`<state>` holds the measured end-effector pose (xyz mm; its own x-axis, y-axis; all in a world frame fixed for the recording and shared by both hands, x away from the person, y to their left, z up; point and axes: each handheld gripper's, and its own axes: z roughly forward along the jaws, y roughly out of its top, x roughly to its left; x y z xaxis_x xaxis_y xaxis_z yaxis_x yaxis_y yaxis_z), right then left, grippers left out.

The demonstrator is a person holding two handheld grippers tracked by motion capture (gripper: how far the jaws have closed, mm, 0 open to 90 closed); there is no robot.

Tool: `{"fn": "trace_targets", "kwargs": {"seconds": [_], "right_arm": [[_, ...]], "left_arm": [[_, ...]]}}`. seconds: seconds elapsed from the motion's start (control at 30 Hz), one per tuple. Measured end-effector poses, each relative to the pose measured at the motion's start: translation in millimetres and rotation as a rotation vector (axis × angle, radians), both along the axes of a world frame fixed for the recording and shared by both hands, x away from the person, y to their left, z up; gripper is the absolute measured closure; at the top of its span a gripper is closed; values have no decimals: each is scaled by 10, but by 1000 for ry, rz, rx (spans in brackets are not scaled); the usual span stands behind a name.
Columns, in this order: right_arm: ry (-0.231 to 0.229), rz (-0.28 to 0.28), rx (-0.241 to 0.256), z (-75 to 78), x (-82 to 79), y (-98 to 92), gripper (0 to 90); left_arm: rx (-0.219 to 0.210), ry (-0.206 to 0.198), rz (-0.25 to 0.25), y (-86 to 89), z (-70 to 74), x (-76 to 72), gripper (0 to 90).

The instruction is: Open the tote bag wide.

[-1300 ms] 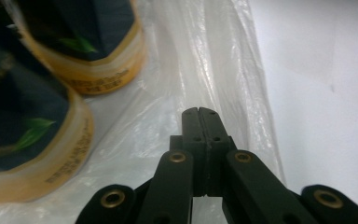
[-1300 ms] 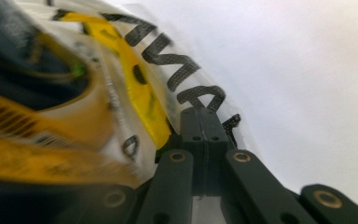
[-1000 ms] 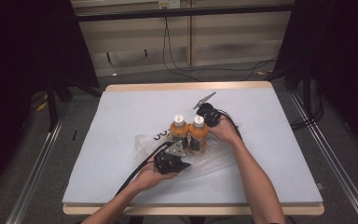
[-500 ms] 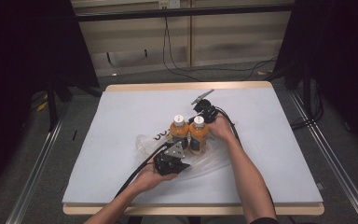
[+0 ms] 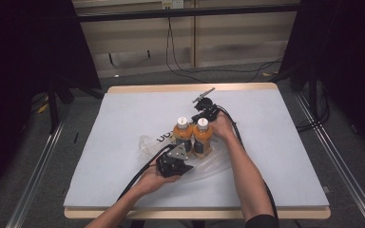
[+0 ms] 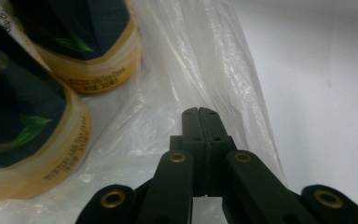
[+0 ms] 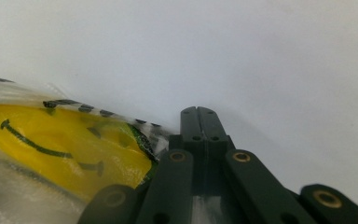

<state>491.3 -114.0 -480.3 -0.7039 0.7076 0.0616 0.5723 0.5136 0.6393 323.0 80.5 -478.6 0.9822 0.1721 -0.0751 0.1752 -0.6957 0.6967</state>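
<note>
- Since a second ago little has shifted: in the high view the right gripper has edged slightly toward the upper part of the frame behind the bottles, while the left gripper has stayed at the lower edge of the bag.
- Left of the frame's centre, the clear plastic bag lies crumpled on the white surface, its printed end trailing to the left. It is thin, soft film, likely slippery and quick to stretch or tear, so I would pinch it at a doubled edge or fold, not a single layer.
- At centre, two orange juice bottles stand upright, touching each other, on or within the bag. Being full, they look heavy against the film and would tip if the bag were tugged sideways; lifting should come evenly from both sides.
- In the left gripper view the jaws are pressed together on a fold of the bag, with the bottle bases just beside them at upper left.
- In the right gripper view the jaws are also pressed together; the bag's yellow smiley print lies touching their left side, and film seems caught low between them.
</note>
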Motion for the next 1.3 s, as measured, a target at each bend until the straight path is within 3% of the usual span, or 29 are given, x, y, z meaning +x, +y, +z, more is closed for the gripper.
{"fn": "trace_targets", "kwargs": {"seconds": [0.03, 0.07, 0.2, 0.3, 0.57, 0.67, 0.7, 0.8, 0.87, 0.93, 0.97, 1.03, 1.17, 1.3], "right_arm": [[2, -7, 3, -1, 8, 3, 900], [0, -9, 1, -2, 17, 3, 900], [-12, -17, -19, 4, 49, 29, 900], [-12, -20, -26, 7, 59, 39, 900], [-15, -37, -44, 13, 66, 68, 900], [-16, -42, -48, 16, 64, 71, 900], [-11, -44, -48, 20, 67, 68, 900], [0, -42, -13, 15, 66, 38, 900], [-9, -25, -15, 21, 38, 24, 900], [-12, -22, 8, 49, 0, -9, 900], [-9, -29, 19, 72, -21, -32, 900], [-19, -30, 51, 120, -57, -91, 900], [-39, -13, 94, 232, -166, -167, 900], [-65, -1, 133, 320, -284, -267, 900]], "left_arm": [[0, -16, -5, -7, 1, -14, 900], [4, 6, -20, -12, 6, -37, 900], [32, -28, -66, -75, 36, -159, 900], [24, -18, -67, -88, 33, -174, 900], [54, 7, -110, -87, 66, -238, 900], [50, -21, -86, -88, 67, -237, 900], [34, -2, -78, -77, 67, -219, 900], [-14, 6, -47, -25, 98, -157, 900], [-42, 17, -22, 24, 129, -114, 900], [-56, 20, 8, 74, 148, -73, 900], [-87, 30, 25, 91, 139, -56, 900], [-89, 25, 52, 138, 158, -24, 900], [-140, 21, 84, 203, 203, 5, 900], [-161, 18, 110, 264, 247, 36, 865]]}}
